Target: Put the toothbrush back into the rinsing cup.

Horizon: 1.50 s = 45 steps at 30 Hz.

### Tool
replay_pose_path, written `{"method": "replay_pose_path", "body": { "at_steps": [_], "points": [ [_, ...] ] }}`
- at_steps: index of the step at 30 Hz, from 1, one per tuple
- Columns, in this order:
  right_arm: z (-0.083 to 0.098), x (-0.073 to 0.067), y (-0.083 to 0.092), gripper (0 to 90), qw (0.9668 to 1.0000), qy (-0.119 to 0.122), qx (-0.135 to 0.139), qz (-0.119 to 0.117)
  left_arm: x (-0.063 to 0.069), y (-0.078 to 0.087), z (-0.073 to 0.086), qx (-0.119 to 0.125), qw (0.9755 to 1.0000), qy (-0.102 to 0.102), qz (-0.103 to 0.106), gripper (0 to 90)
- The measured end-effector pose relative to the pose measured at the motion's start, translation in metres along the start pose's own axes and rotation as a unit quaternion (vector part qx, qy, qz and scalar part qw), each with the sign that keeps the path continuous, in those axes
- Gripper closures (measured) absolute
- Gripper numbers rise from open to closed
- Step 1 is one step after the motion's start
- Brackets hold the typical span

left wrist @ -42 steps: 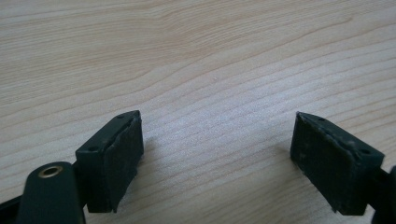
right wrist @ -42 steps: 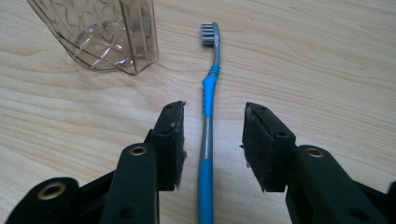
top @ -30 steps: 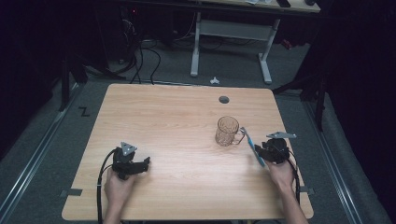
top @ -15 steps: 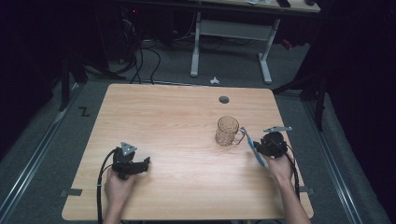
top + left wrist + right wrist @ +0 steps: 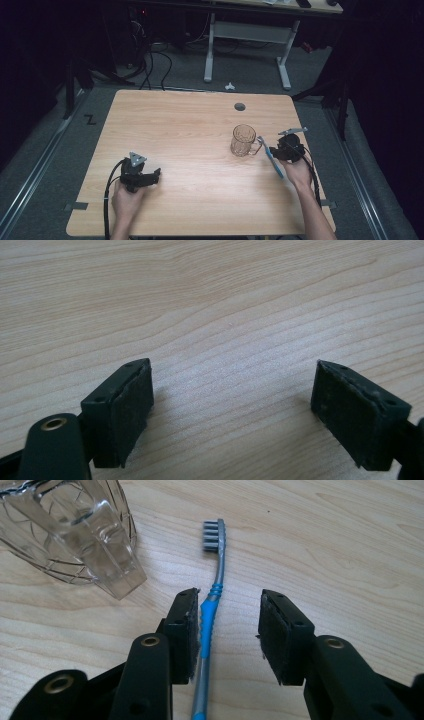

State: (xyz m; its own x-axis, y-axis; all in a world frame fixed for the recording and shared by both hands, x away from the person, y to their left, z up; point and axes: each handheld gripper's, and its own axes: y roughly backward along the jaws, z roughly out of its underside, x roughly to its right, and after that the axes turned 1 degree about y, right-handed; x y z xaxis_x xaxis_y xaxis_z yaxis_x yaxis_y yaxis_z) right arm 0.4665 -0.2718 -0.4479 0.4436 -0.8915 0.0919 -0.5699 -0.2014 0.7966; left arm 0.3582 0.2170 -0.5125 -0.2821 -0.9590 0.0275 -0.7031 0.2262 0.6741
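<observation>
**Item record: right gripper shifted beside mug, toothbrush between its jaws**

Movement since the earlier frame: the right gripper [image 5: 278,150] is being seen slightly farther up the table [image 5: 180,125] than a second ago, closer to the mug's handle; the left gripper [image 5: 145,176] is being seen in the same place as before.

Right gripper [image 5: 225,630]: jaws are being held partly apart. A toothbrush [image 5: 212,597] is lying between them, its blue grip touching the left pad as seen in the right gripper view, while a clear gap is being left to the other pad. It is not being clamped.

Toothbrush [image 5: 270,157]: grey bristle head is being pointed away from the gripper, toward the mug; the handle is running back under the gripper body. It is lying on the wood near the table's right edge.

Glass mug [image 5: 243,140]: clear, patterned, standing upright just beside the toothbrush head, handle turned toward the right gripper.

Left gripper [image 5: 235,405]: jaws are being held wide, with bare wood between them, near the table's front left.
</observation>
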Motion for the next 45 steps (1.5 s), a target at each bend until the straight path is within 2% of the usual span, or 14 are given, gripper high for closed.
{"method": "replay_pose_path", "body": {
  "at_steps": [14, 30, 45],
  "points": [
    [-0.019, 0.001, -0.017, 64.4, 0.9985, 0.005, -0.053, -0.009, 0.0, 0.0, 0.0, 0.0, 1.0, 0.0, 0.0, 17.8],
    [-0.031, -0.003, -0.038, 66.5, 0.9932, 0.015, -0.115, -0.013, 0.0, 0.0, 0.0, 0.0, 1.0, 0.0, 0.0, 17.8],
    [-0.032, -0.005, -0.048, 73.9, 0.9902, 0.006, -0.138, -0.021, 0.0, 0.0, 0.0, 0.0, 1.0, 0.0, 0.001, 17.8]
  ]
}}
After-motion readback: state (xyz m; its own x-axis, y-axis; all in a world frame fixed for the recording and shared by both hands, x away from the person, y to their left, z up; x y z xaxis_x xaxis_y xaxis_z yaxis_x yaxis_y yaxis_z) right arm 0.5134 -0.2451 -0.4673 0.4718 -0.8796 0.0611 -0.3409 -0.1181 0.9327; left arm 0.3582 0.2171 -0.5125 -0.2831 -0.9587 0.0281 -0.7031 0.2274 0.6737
